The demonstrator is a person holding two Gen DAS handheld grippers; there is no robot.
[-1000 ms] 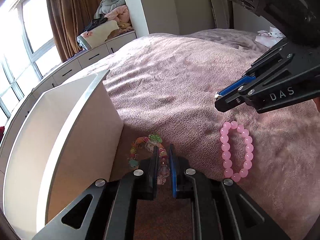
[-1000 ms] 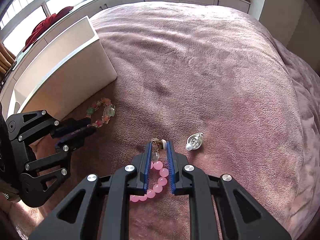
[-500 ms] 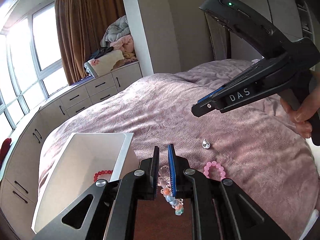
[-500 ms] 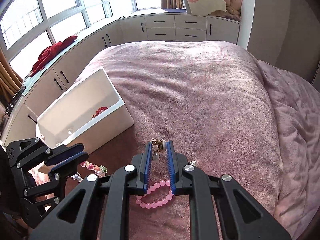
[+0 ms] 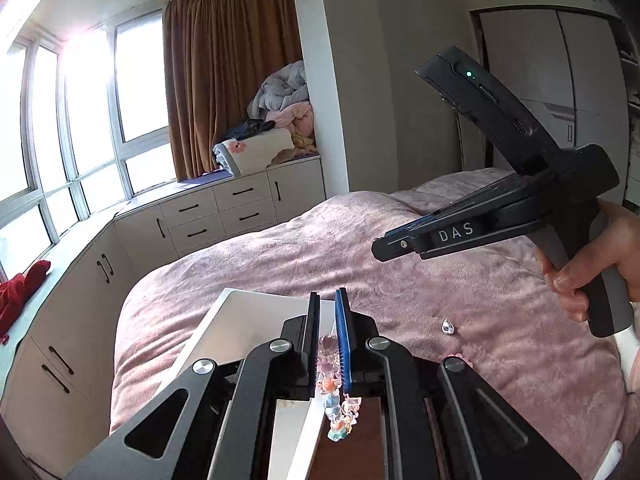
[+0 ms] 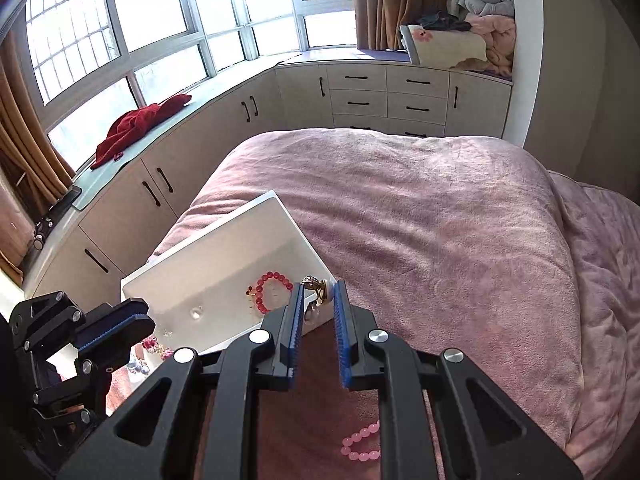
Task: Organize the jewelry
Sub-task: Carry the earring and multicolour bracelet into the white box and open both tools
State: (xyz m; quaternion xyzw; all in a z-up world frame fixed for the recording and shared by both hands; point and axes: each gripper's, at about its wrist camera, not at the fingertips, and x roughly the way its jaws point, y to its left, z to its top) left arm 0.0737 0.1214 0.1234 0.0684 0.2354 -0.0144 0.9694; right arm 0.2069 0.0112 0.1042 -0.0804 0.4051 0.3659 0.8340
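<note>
Left hand-held gripper [image 5: 327, 312] is clamping a multicolour bead bracelet [image 5: 335, 400]; the string is dangling between the pads down toward the bottom centre of the left wrist view. It is hanging over the near edge of the white box [image 5: 240, 320], likely so the bracelet drops inside on release, not onto the bed [image 5: 280, 256].

Right hand-held gripper [image 6: 316, 296] is pinching a small gold piece with a pearl drop [image 6: 318, 290] right at the fingertips, jaws nearly together on it. It is sitting at the near wall of the white box [image 6: 224, 256] at frame centre. Holding at the tips is probably keeping the tiny item visible and easy to let go.

Already lying in the box: a red bead bracelet [image 6: 270, 292] and a small clear piece [image 6: 197, 312]. Not yet sorted, on the bed: a pink bead bracelet [image 6: 362, 446] at lower centre of the right wrist view, and a clear teardrop piece [image 5: 448, 326] at right of centre in the left wrist view.

Pose: right hand [image 5: 592, 272] is wrapping the pistol handle at the right edge of the frame, tool pointing left and slightly down toward the box. Left tool is angling down from the lower left in the right wrist view. Both are converging on the box.
</note>
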